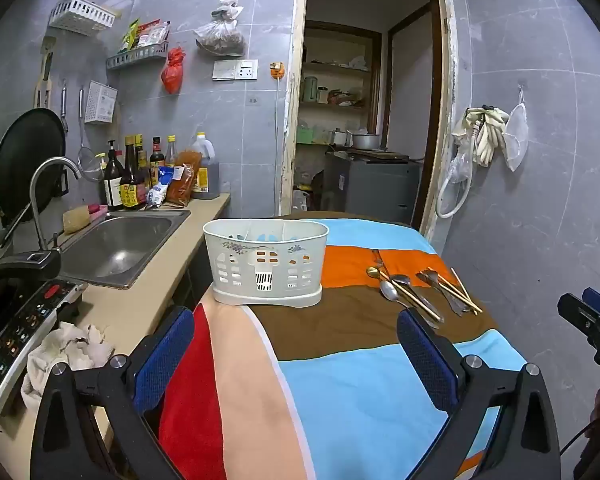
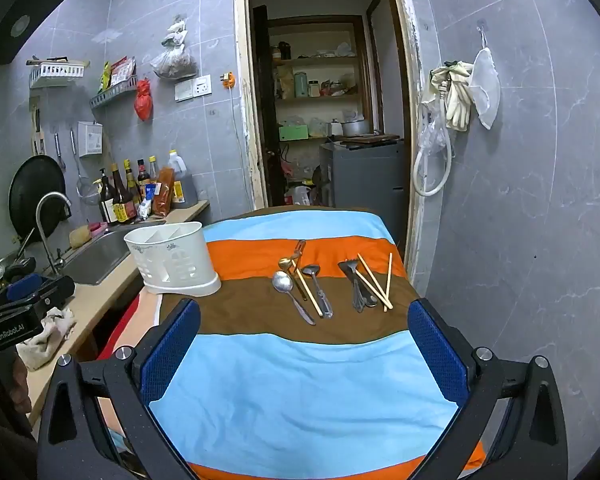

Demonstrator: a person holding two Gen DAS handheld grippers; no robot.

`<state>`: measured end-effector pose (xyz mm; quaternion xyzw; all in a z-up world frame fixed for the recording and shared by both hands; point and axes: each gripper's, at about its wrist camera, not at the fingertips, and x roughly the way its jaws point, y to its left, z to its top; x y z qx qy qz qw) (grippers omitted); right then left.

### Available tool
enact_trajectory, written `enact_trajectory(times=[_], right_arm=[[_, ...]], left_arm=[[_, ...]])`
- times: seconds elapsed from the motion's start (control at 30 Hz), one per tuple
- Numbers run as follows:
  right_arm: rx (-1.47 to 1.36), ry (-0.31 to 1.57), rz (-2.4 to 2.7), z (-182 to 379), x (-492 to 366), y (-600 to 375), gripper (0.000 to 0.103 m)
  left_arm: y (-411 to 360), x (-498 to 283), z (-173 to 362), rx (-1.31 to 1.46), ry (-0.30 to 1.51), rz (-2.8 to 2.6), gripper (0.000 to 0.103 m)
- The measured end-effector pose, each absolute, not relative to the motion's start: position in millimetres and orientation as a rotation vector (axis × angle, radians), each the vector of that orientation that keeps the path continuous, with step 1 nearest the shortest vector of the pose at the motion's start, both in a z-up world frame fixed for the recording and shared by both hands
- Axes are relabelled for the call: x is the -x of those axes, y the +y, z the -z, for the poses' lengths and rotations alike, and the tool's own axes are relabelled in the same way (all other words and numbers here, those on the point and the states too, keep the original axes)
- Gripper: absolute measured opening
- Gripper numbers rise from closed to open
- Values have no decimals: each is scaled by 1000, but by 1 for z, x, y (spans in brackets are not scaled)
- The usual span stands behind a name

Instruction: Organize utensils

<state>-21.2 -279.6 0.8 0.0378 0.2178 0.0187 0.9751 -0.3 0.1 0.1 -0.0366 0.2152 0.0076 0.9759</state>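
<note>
A white plastic utensil holder with dividers stands on the striped cloth at the table's left side; it also shows in the right wrist view. Spoons, forks and wooden chopsticks lie loose on the brown and orange stripes to its right; they also show in the left wrist view. My left gripper is open and empty, well short of the holder. My right gripper is open and empty, just short of the utensils.
A steel sink and faucet sit on the counter to the left, with sauce bottles behind. A crumpled rag and a stove panel are near left. An open doorway lies beyond the table.
</note>
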Motion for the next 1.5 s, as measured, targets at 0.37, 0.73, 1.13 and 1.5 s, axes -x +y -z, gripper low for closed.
enact_trajectory(times=[0.37,0.73,1.13,1.5], right_arm=[[-76,438,-39,0,21,-279,102],[-77,439,-39,0,21,-279,102],[-76,435,-42,-1,23,-276,102],[-76,433,-42,-2,24,-277,102]], left_arm=[[-1,1,-1,71,438,-16,102],[-1,2,-1,67,438,-17,102],[0,3,-1,65,437,-20,102],[-1,4,-2,63,437,-17,102]])
